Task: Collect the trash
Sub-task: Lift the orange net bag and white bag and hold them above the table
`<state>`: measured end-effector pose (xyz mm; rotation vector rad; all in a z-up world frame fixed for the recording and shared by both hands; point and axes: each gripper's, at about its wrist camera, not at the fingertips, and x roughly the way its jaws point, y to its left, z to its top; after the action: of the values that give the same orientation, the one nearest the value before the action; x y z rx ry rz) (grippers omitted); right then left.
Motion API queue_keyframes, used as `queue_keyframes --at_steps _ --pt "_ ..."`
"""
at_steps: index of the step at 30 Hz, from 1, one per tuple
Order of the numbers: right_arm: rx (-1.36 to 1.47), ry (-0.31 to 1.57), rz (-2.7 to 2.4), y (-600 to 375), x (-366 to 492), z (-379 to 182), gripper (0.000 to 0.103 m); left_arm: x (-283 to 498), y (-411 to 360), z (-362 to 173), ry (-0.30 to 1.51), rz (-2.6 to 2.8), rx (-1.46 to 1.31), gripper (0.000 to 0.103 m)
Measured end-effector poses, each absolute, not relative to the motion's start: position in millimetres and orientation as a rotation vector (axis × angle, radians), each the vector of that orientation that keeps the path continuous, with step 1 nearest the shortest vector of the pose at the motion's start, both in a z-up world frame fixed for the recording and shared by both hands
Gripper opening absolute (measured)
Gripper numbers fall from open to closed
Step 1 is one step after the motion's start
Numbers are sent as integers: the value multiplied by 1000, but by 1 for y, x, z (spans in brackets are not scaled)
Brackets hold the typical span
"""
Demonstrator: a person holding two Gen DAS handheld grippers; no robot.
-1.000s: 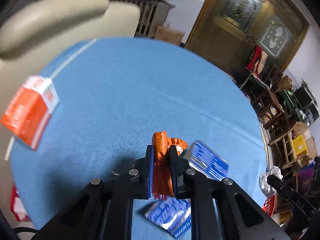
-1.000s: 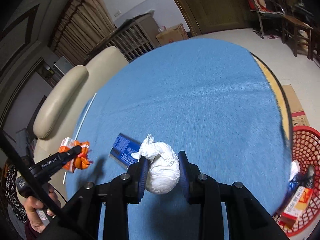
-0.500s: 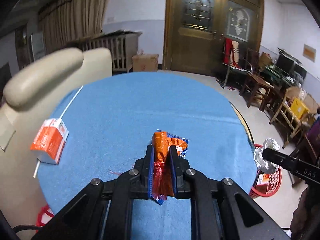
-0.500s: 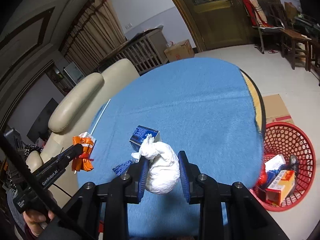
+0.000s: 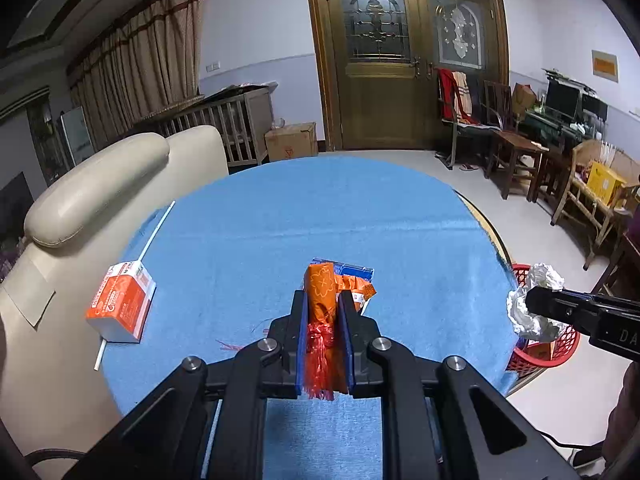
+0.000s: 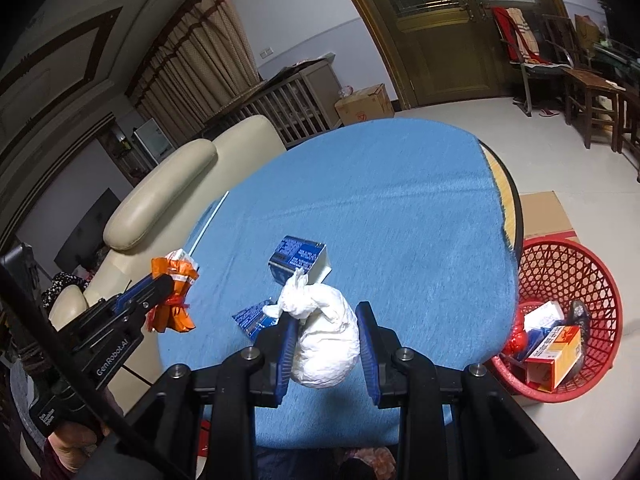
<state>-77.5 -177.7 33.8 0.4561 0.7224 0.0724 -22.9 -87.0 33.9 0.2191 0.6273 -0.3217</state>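
Blue cloth: covers the round table (image 6: 400,208), which carries the loose trash.
Left tongs (image 5: 325,312): closed tight on an orange wrapper bundle (image 5: 322,308) tied with red string; held above the table's near part.
Right tongs (image 6: 324,332): pressed against both sides of a white knotted bag (image 6: 324,344), held above the near edge of the table.
Blue carton (image 6: 298,258): lies on the cloth just beyond the white knotted bag.
Blue foil scrap (image 6: 254,318): flat on the cloth, near the blue carton.
Orange-and-white carton (image 5: 120,308): rests on the left side of the table, lying over a white straw (image 5: 154,230).
Red basket (image 6: 560,320): stands on the floor beside the table's right edge, with boxes inside.
Cream sofa (image 5: 104,196): just beside the table's left edge.
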Motion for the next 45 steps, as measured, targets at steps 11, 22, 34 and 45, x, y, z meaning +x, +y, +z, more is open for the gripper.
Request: queue_keyframes --at_steps 11,22,34,45 --pt "461 738 66 -181 -80 28 31 -33 -94 31 622 -296 258 16" --pt "456 748 67 -178 -83 21 31 -38 -100 27 636 -291 282 16" --pt "470 773 70 -177 -81 11 31 -40 -103 18 657 -290 295 16" --pt "488 789 62 -180 -80 2 31 -38 -106 10 679 -298 307 16"
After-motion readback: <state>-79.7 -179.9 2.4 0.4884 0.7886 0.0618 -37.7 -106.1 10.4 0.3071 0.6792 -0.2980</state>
